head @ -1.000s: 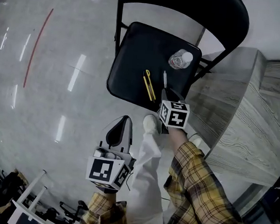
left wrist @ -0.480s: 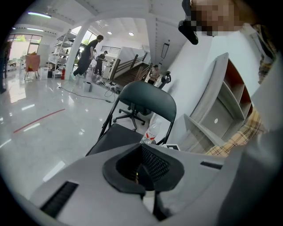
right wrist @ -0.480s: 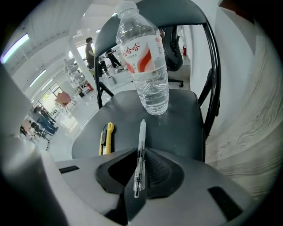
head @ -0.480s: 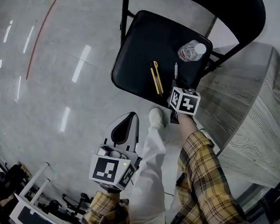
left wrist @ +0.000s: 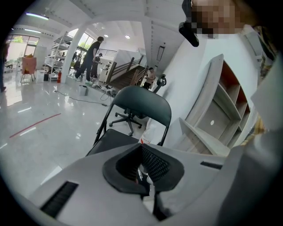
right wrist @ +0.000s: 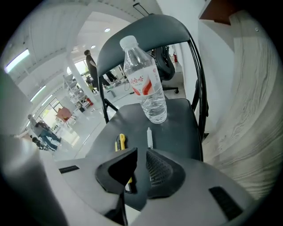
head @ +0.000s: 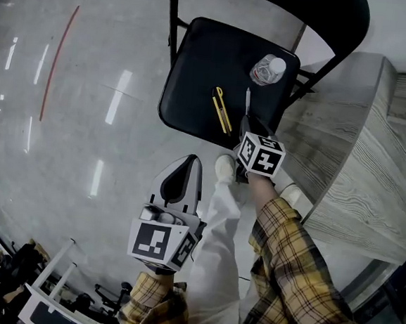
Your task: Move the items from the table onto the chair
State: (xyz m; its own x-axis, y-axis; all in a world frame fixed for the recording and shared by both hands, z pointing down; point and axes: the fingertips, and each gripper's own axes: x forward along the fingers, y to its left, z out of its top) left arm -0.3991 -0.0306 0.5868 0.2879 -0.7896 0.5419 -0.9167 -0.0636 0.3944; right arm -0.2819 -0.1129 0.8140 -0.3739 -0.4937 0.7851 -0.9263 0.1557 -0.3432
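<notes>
The right gripper (right wrist: 140, 153) hovers over the near edge of the black chair (head: 204, 66), jaws partly apart and gripping nothing. A white pen (right wrist: 149, 137) lies on the seat just ahead at its 12 o'clock. A yellow utility knife (right wrist: 120, 142) lies parallel at 11 o'clock, its near end passing under the left jaw. A clear water bottle (right wrist: 146, 88) stands upright farther off at 12 o'clock, near the seat's back corner. In the head view the seat's half toward 9 o'clock lies bare. The wood-grain table (head: 357, 171) closes in at 3 o'clock, and open floor (head: 87, 112) spreads at 9 o'clock. The left gripper (left wrist: 142, 148) hangs back over the floor, jaws closed and empty.
</notes>
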